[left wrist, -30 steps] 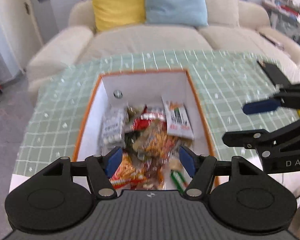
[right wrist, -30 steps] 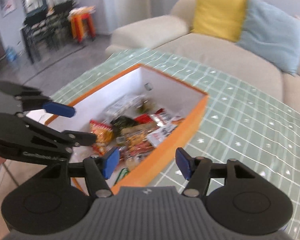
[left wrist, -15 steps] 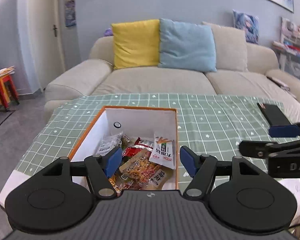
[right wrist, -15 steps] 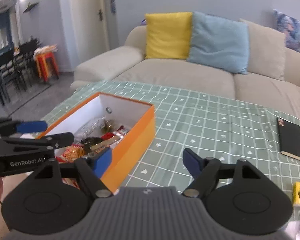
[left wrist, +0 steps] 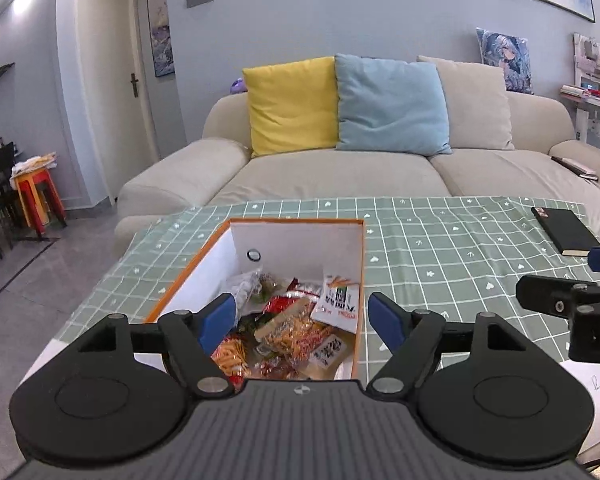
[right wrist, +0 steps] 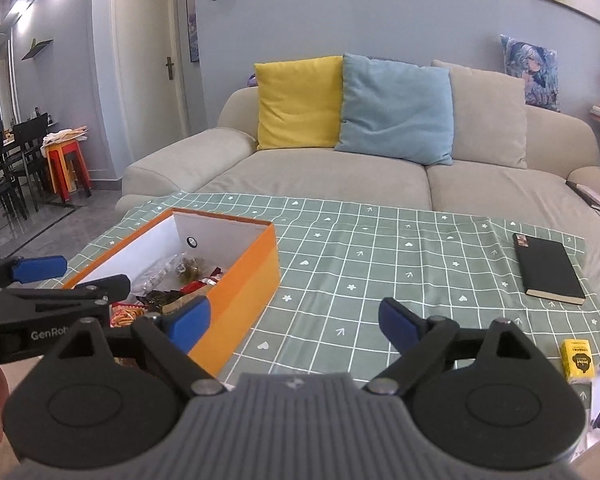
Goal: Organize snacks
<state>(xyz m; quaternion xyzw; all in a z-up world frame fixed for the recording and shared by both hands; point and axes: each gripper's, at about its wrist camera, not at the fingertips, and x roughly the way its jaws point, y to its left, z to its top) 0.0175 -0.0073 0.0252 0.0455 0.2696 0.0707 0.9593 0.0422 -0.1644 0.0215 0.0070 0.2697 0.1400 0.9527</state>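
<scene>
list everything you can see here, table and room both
orange cardboard box: one, white inside, left on table
snack packets: many, mixed colours, in box
green checked tablecloth: one, over table
black notebook: one, right on table
small yellow carton: one, near right edge
beige sofa: one, behind table
yellow cushion: one, on sofa
blue cushion: one, beside yellow
left gripper: black, blue pads, jaws just opening, empty
right gripper: same, empty

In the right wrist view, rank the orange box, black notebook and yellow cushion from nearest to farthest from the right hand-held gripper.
1. Orange box: just left of the right hand-held gripper, its near corner beside the left fingertip.
2. Black notebook: farther back on the right of the checked tablecloth.
3. Yellow cushion: farthest, on the sofa beyond the table.
</scene>
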